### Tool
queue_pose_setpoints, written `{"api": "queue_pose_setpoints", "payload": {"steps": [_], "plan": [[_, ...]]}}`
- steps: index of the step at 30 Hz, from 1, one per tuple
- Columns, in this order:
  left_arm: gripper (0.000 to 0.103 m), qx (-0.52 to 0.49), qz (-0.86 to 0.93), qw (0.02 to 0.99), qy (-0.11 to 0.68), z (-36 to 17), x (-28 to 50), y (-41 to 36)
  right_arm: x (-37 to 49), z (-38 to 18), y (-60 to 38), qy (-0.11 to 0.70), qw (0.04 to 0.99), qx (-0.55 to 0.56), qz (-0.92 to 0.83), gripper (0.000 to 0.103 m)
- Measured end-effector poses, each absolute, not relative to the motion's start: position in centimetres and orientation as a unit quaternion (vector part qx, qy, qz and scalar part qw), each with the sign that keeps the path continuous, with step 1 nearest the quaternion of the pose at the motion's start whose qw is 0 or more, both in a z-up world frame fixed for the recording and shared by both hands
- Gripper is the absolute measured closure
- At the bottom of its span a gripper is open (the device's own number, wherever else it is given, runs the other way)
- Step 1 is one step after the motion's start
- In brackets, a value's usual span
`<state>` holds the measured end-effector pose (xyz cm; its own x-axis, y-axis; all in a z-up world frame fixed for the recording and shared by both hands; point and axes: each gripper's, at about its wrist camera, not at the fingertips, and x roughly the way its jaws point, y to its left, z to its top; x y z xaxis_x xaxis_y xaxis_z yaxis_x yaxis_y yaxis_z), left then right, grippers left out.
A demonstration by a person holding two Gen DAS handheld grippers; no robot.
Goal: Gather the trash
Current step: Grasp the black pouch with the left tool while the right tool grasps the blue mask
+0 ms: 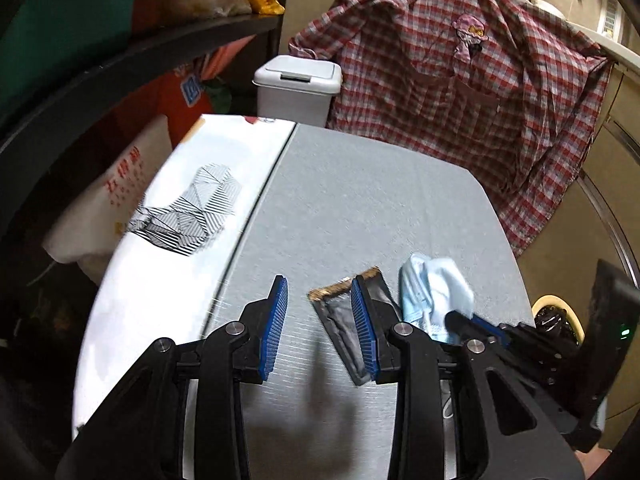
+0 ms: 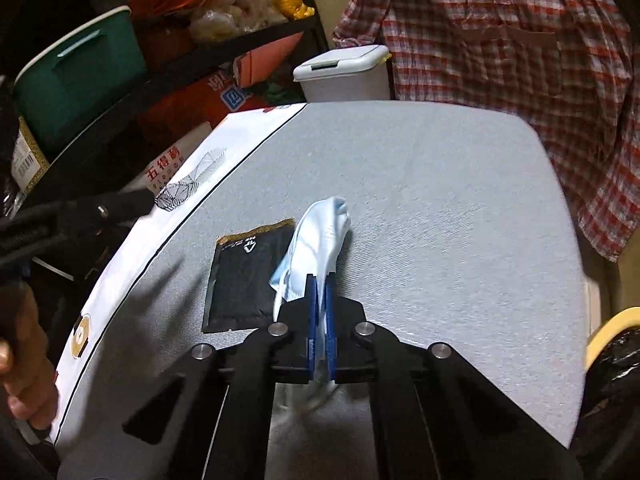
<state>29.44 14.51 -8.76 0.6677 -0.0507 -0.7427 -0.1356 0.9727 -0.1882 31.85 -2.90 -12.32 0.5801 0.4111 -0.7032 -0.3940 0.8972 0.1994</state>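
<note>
- The grey table (image 2: 440,184) fills the middle of both views, a white printed sheet (image 1: 168,216) laid along its left edge; I take it for the sorting surface, the trash being gathered near its lower centre.
- A checked shirt (image 1: 460,92) hangs over the upper right of both frames; what it hangs from is covered, and the shelving at upper left is too dark and crowded to sort out.
- A white lidded bin (image 2: 344,72) stands behind the table's far edge, upper centre; a likely place for the trash, though its lid looks down and its lower part is cut off by the table.
- The left gripper (image 1: 320,320) sits low in its own view with jaws apart and nothing between them; its right finger hides part of the black sachet (image 2: 244,276), which lies flat on the table, so I judge it is lining up on that.
- The right gripper (image 2: 320,312), lower centre of its view, has its jaws pressed together on the pale blue face mask (image 2: 320,236); the free end lies crumpled beyond the fingertips, just beside the sachet; whether it overlaps the sachet I cannot tell.
- At the lower right edge a black bag with a yellow rim (image 2: 612,332) is mostly cut off.
- A hand (image 2: 24,364) shows at the lower left edge, blurred.
</note>
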Motion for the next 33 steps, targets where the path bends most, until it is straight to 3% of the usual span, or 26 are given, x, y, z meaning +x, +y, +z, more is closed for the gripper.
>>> {"api": "queue_pose_setpoints", "payload": {"steps": [3, 7, 10, 14, 29, 33], "plan": [[0.069, -0.106, 0.025, 0.903, 0.415, -9.4, 29.8, 13.7, 31.7, -11.7, -4.2, 0.392, 0.895, 0.009, 0.212, 0.099], [0.039, -0.112, 0.041, 0.902, 0.415, -9.8, 30.2, 13.5, 31.9, -11.7, -5.8, 0.399, 0.898, 0.006, 0.185, 0.099], [0.037, -0.118, 0.048, 0.891, 0.436, -11.3, 30.8, 12.8, 31.9, -11.8, -6.7, 0.399, 0.899, 0.002, 0.181, 0.099], [0.023, -0.103, 0.064, 0.885, 0.45, -12.6, 31.4, 11.3, 31.7, -12.1, -7.6, 0.401, 0.898, -0.001, 0.18, 0.099], [0.02, -0.079, 0.1, 0.87, 0.476, -14.9, 32.2, 8.6, 31.2, -12.2, -9.6, 0.405, 0.896, 0.001, 0.183, 0.099], [0.026, -0.067, 0.106, 0.871, 0.475, -14.9, 32.3, 8.4, 31.2, -12.2, -9.5, 0.404, 0.896, 0.002, 0.182, 0.099]]}}
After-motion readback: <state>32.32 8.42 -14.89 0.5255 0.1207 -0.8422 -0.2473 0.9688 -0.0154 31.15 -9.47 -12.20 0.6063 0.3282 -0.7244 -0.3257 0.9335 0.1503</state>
